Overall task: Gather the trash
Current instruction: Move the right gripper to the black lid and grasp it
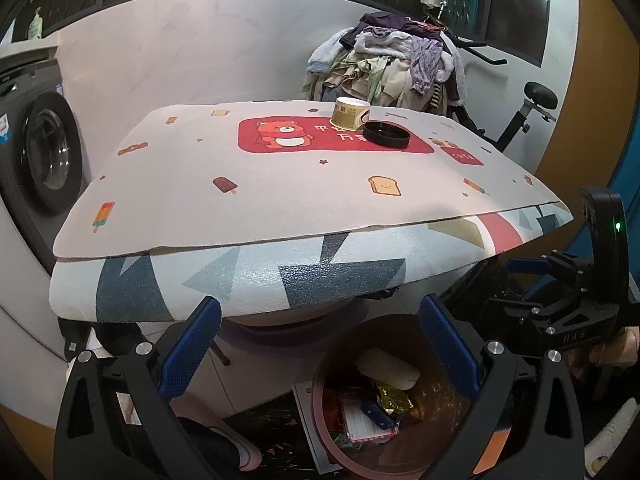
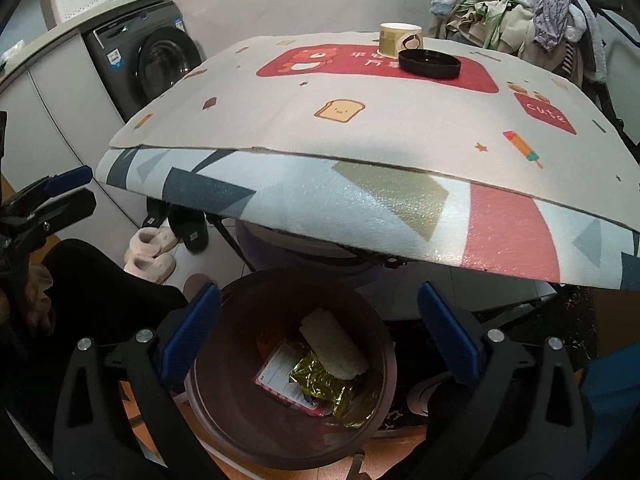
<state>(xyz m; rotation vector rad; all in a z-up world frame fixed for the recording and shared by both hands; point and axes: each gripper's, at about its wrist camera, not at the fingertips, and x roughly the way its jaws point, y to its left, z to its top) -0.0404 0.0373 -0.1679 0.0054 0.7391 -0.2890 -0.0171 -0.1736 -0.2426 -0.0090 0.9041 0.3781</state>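
A brown trash bin [image 1: 320,412] [image 2: 208,408] stands on the floor under the table's front edge. It holds a white foam piece [image 1: 388,368] [image 2: 334,346], a gold foil wrapper [image 1: 394,400] [image 2: 324,386] and a printed packet [image 2: 280,368]. On the table a paper cup [image 1: 351,112] [image 2: 400,38] and a black round lid [image 1: 387,134] [image 2: 430,63] sit on the red bear print. My left gripper [image 1: 320,348] is open and empty above the bin. My right gripper [image 2: 320,332] is open and empty above the bin, and shows at the right of the left wrist view [image 1: 532,266].
The table [image 1: 248,280] [image 2: 360,216] carries a cartoon mat over a geometric foam sheet. A washing machine [image 1: 44,152] [image 2: 148,64] stands at the left. A heap of clothes [image 1: 392,64] [image 2: 520,4] lies behind the table. Slippers [image 2: 152,252] lie on the floor.
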